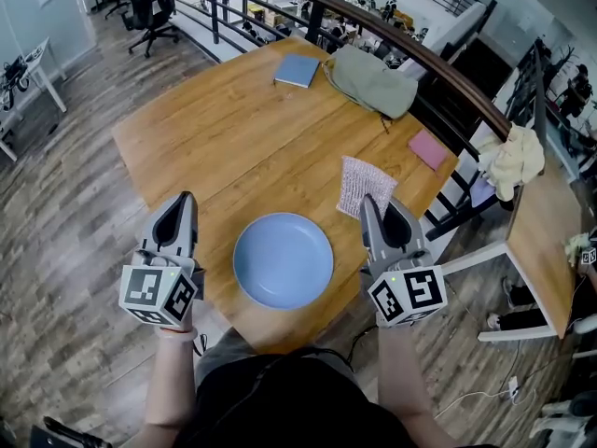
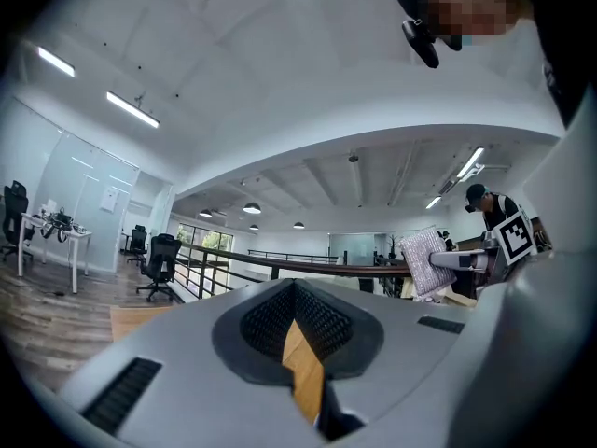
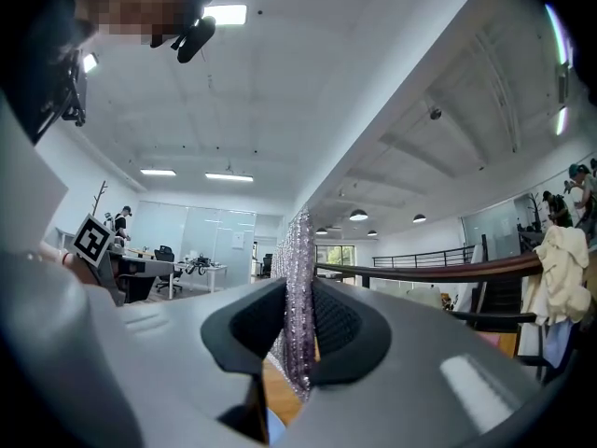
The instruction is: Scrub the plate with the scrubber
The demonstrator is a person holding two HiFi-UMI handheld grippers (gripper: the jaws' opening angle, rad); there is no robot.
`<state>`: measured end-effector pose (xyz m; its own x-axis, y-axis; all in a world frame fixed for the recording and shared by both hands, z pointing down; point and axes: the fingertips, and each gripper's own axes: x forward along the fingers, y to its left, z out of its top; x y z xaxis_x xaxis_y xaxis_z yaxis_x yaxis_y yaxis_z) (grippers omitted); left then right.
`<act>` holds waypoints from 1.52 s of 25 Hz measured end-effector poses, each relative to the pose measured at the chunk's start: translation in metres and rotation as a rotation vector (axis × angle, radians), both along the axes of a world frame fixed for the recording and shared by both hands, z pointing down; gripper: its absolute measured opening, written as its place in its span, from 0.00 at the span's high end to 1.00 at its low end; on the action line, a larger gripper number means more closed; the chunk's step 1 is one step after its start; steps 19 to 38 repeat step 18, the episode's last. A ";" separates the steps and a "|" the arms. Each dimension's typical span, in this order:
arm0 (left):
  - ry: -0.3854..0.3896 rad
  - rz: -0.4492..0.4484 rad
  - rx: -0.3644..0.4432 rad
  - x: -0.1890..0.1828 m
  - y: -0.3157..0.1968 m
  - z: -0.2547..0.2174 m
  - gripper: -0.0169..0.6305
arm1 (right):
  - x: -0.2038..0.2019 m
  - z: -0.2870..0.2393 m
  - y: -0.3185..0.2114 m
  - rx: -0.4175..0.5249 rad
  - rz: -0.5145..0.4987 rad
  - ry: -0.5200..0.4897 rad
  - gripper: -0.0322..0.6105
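So, plate (image 1: pixel 283 259) lies flat on table (image 1: pixel 215 129), lower centre of head view, close to the near edge. It's blue & bare.

L gripper (image 1: pixel 185 200) is at lower left of frame, just left of plate, not touching it. In left gripper view, L gripper (image 2: pixel 297 292) has jaws drawn together w/ tips meeting. Only a thin wedge of wood shows behind the pads, nothing held.

R gripper (image 1: pixel 367 203) is at lower right, just right of plate & clear of it. Its jaws are clamped on scrubber (image 1: pixel 363 183), a pale silvery mesh rectangle sticking out past the tips, to upper right of plate. In right gripper view, R gripper (image 3: pixel 297 292) pinches scrubber (image 3: pixel 298 250) from both sides. It runs edge-on & upright btwn the dark pads, sparkly weave, lower end poking out below them. Left gripper view catches the same scrubber (image 2: pixel 426 261) at mid right of frame, held up off the table. Scrubber & plate are apart.

Elsewhere on table: notebook (image 1: pixel 298 70), blue, & grey bag (image 1: pixel 373 82) at top centre, pink pad (image 1: pixel 429 148) nr the right edge. Dark railing (image 1: pixel 438 63) curves behind table, top to right. Cream cloth (image 1: pixel 511 161) is bunched at right of frame. Chair (image 1: pixel 149 7) stands upper left on wood floor.
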<state>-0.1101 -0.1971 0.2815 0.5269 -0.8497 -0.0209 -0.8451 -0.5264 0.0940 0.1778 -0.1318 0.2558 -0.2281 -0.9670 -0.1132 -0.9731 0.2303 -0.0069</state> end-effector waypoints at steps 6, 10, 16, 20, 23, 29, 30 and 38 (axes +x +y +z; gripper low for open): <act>0.011 -0.020 -0.014 -0.010 -0.001 0.005 0.98 | -0.007 0.001 -0.002 0.008 -0.001 -0.010 0.84; 0.012 -0.035 -0.020 -0.014 0.000 0.007 0.98 | -0.007 0.002 -0.002 0.004 0.001 -0.014 0.84; 0.009 -0.037 -0.024 -0.013 -0.001 0.009 0.98 | -0.004 0.004 -0.002 0.004 0.018 -0.017 0.84; 0.007 -0.035 -0.024 -0.013 -0.002 0.010 0.98 | -0.004 0.006 -0.003 0.002 0.022 -0.022 0.84; 0.007 -0.035 -0.024 -0.013 -0.002 0.010 0.98 | -0.004 0.006 -0.003 0.002 0.022 -0.022 0.84; 0.007 -0.035 -0.024 -0.013 -0.002 0.010 0.98 | -0.004 0.006 -0.003 0.002 0.022 -0.022 0.84; 0.007 -0.035 -0.024 -0.013 -0.002 0.010 0.98 | -0.004 0.006 -0.003 0.002 0.022 -0.022 0.84; 0.007 -0.035 -0.024 -0.013 -0.002 0.010 0.98 | -0.004 0.006 -0.003 0.002 0.022 -0.022 0.84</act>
